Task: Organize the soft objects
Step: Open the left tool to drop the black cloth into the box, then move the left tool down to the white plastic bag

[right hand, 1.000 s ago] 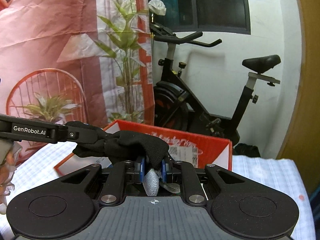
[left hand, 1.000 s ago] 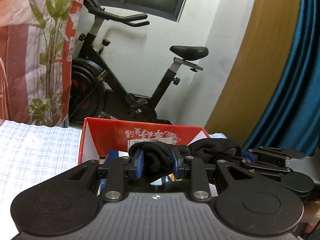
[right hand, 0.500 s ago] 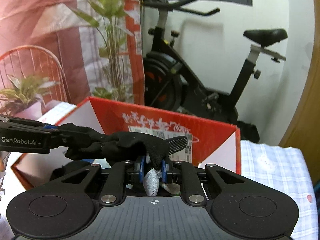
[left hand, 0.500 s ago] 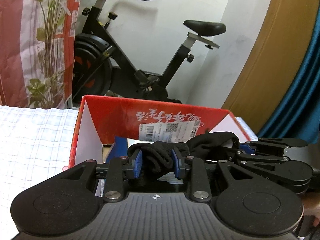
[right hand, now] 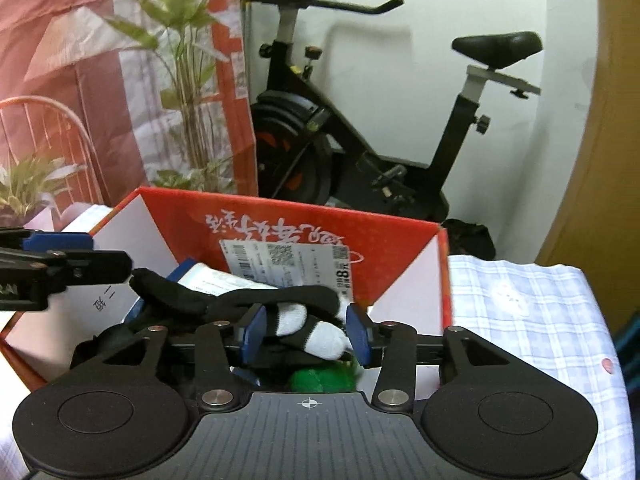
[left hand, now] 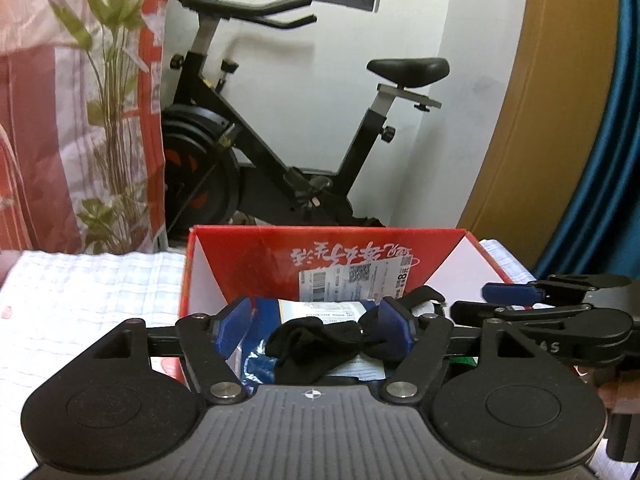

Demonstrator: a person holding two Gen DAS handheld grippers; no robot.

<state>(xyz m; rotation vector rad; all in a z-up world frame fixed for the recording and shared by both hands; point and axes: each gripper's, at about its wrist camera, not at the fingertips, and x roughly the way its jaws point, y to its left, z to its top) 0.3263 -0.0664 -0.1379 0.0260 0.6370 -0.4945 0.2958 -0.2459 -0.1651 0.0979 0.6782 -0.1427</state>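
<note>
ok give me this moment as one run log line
step: releasing black sock into red box | left tongs: opening, sock between pads | right tongs: opening, white toe between pads

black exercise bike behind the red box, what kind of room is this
Probably a room at home: a black exercise bike by the white wall, a teal curtain, and a checked cloth under the red cardboard box.

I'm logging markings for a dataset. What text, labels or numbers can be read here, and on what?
"8": large digit, seen sideways, on the white shipping label stuck inside the red box.
White brush-style characters, upside down, on the red box's inner wall: not legible.
Barcode, QR code and fine print on the label: too small.
Lettering on the left gripper: cut off, unreadable.
</note>
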